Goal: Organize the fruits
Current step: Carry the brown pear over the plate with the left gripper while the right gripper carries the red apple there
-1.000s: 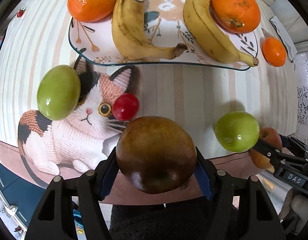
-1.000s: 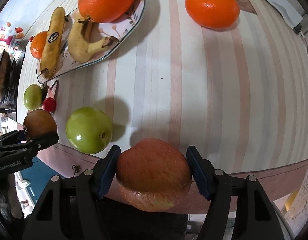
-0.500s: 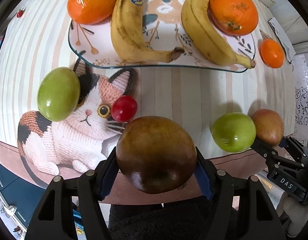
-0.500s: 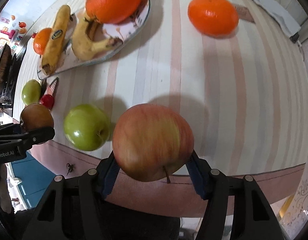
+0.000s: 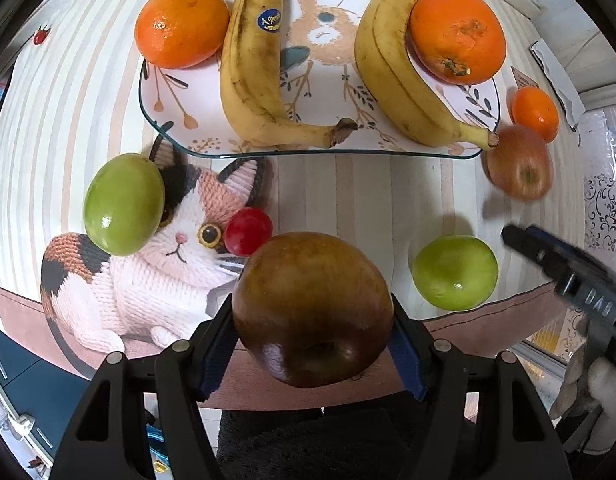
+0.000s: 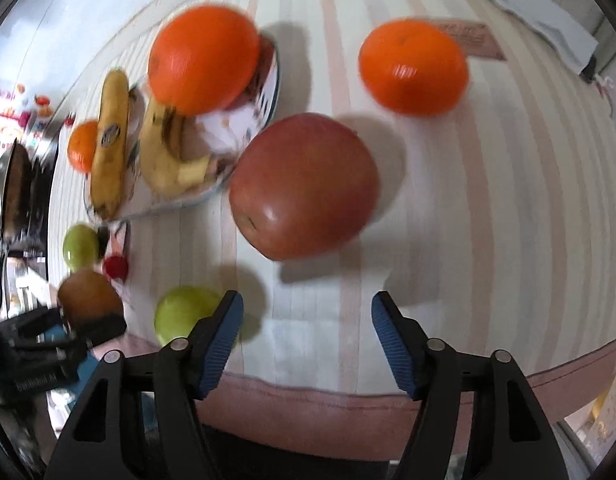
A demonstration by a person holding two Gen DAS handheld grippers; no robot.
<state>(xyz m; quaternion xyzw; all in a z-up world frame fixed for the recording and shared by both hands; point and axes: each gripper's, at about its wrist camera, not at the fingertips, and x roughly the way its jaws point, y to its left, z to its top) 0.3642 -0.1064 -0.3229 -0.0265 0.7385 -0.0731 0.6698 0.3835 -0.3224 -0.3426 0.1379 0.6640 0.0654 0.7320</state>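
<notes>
Fruits are maybe half sorted, by my guess. The plate [image 5: 164, 120] already holds two bananas [image 5: 252, 60] and two oranges [image 5: 458, 36], so that part looks handled. Loose on the striped tablecloth [image 5: 348, 196]: a third orange [image 6: 414, 66], two green apples [image 5: 454, 272], a small red fruit [image 5: 248, 230] that I can't identify for sure, and a red apple [image 6: 304, 184] sitting just beside the plate's corner.

Left gripper [image 5: 312, 320] is clamped on a dark brownish-red apple [image 5: 310, 308], held above the near table edge and not placed anywhere yet. Right gripper [image 6: 304, 332] is spread wide with nothing in it, the red apple resting on the cloth ahead of its fingers.

Readable stuff: the sticker on one banana [image 5: 269, 20] is blue and gold, text too small to make out. The right gripper's body shows "DAS", and the left one's shows something ending in "Robot.AI", blurry though.
</notes>
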